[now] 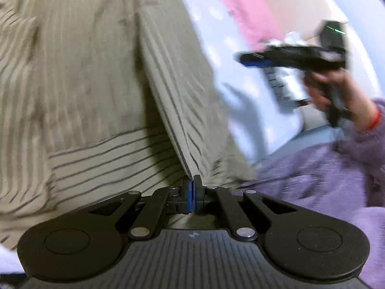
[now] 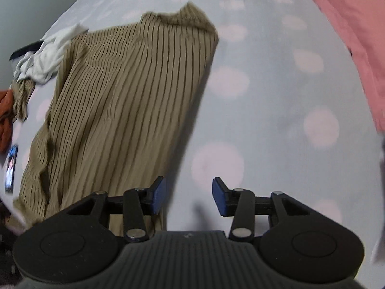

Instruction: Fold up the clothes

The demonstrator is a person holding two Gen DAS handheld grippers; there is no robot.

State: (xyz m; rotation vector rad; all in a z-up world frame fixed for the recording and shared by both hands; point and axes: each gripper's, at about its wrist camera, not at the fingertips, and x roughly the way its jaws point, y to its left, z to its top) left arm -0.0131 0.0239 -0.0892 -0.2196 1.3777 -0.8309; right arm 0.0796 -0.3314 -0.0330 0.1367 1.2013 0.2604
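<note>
Striped shirt [image 2: 125, 110] on dotted bedsheet [image 2: 276, 96]; left gripper [image 1: 191, 187] pinching it, right gripper [image 2: 187, 196] spread.

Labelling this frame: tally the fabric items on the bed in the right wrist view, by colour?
Tan striped: 1, the striped shirt
White: 1, crumpled white garment
Rust orange: 1, orange cloth at the left edge
Pink: 1, pink fabric at the right edge
Total: 4

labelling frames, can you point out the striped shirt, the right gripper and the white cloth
striped shirt [image 2: 125, 101]: right wrist view, middle of the spread fabric
right gripper [image 2: 188, 196]: right wrist view, open gap midway between its blue-padded fingertips
white cloth [image 2: 45, 60]: right wrist view, centre of the crumpled bundle
</note>
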